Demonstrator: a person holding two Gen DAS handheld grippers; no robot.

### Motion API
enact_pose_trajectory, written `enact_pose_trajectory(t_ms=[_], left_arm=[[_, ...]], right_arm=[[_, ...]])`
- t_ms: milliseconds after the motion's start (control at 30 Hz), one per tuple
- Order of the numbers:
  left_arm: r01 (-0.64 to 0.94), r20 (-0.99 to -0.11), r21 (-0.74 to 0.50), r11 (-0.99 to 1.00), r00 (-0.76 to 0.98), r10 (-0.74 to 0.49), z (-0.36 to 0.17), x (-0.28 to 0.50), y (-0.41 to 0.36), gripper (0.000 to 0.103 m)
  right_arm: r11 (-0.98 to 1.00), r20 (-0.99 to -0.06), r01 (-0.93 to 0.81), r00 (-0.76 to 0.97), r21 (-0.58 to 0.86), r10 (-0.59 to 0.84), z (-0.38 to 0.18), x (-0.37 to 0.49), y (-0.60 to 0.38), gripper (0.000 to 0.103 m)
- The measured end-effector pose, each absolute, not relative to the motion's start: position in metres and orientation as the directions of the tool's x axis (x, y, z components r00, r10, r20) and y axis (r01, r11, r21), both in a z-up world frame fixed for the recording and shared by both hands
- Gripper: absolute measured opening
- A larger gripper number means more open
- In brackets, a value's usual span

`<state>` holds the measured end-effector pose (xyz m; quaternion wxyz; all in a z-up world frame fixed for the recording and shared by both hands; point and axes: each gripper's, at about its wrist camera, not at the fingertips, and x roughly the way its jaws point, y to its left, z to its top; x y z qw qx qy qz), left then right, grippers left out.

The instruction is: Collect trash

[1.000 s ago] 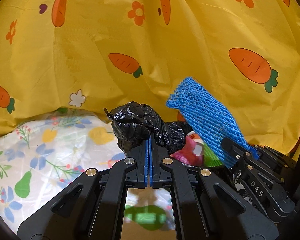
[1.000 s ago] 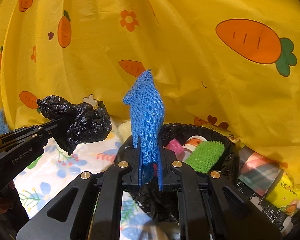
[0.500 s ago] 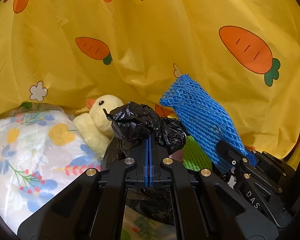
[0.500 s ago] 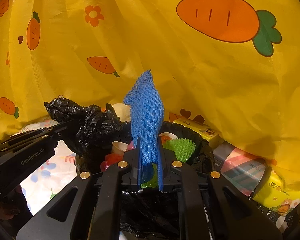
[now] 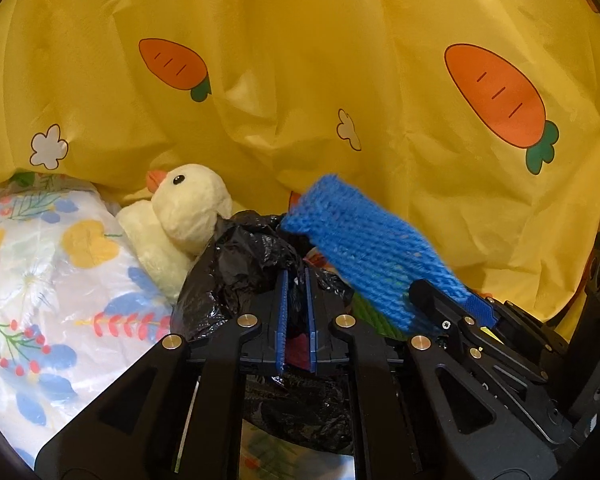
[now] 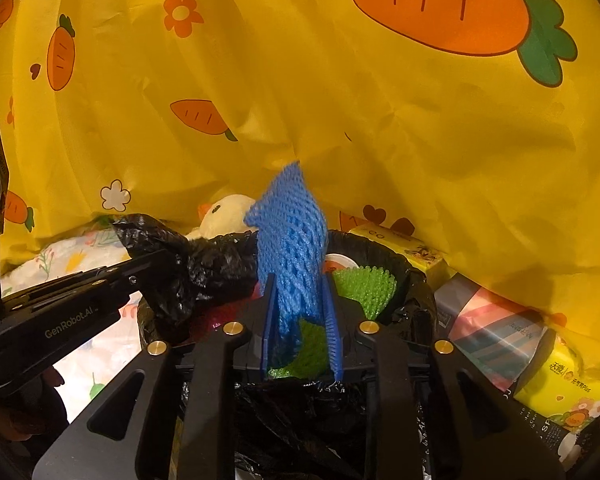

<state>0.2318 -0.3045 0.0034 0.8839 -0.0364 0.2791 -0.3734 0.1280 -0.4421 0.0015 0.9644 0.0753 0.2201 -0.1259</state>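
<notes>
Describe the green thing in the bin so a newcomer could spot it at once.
Start at the yellow carrot-print curtain and drop to the black-lined bin below it. Inside, just right of the blue foam net that stands between the right gripper's opening jaws, lies the green spiky pad. It alone is bright green and bristly.

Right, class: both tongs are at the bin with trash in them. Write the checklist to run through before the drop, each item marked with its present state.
1. Blue foam net sleeve over black-lined trash bin: ok.
2. Right tongs opening, sleeve between them: ok.
3. Crumpled black plastic bag over bin: ok.
4. Left tongs opening: ok.
5. Bag clear of left pads: cannot tell.
6. Yellow plush duck outside bin: ok.
</notes>
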Motion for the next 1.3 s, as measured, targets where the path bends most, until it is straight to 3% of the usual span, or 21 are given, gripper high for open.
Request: enact_pose_trajectory(t_ms=[33, 100, 267, 467, 667, 967, 1300], left_arm=[[0.638, -0.468, -0.275, 0.719, 0.565, -0.68, 0.003, 0.232, -0.303, 0.019], [0.625, -0.461, -0.301, 0.72, 0.566, -0.684, 0.003, 0.231, -0.296, 0.042], [0.579, -0.433, -0.325, 0.748, 0.612, -0.662, 0.007, 0.225, -0.273, 0.078], [0.485, -0.446, -0.23, 0.844, 0.718, -0.534, 0.016, 0.211, -0.252, 0.097], [0.384, -0.432, -0.133, 0.914, 0.807, -0.403, 0.024, 0.189, -0.228, 0.097], [0.275, -0.435, -0.065, 0.959, 0.857, -0.276, 0.025, 0.151, -0.19, 0.097], [0.21, -0.422, -0.057, 0.976, 0.881, -0.214, 0.025, 0.096, -0.134, 0.097]], right_arm=[[0.957, -0.443, 0.274, 0.872, 0.089, -0.209, 0.001, 0.128, -0.442, 0.031], [0.958, -0.443, 0.271, 0.873, 0.095, -0.203, 0.001, 0.128, -0.443, 0.033], [0.955, -0.431, 0.28, 0.877, 0.098, -0.213, 0.003, 0.122, -0.441, 0.054], [0.952, -0.412, 0.291, 0.882, 0.089, -0.231, 0.008, 0.115, -0.433, 0.08], [0.947, -0.411, 0.315, 0.874, 0.069, -0.261, 0.014, 0.108, -0.416, 0.097], [0.954, -0.401, 0.301, 0.874, 0.006, -0.274, 0.012, 0.095, -0.376, 0.097], [0.959, -0.381, 0.281, 0.889, 0.018, -0.253, 0.018, 0.054, -0.333, 0.097]])
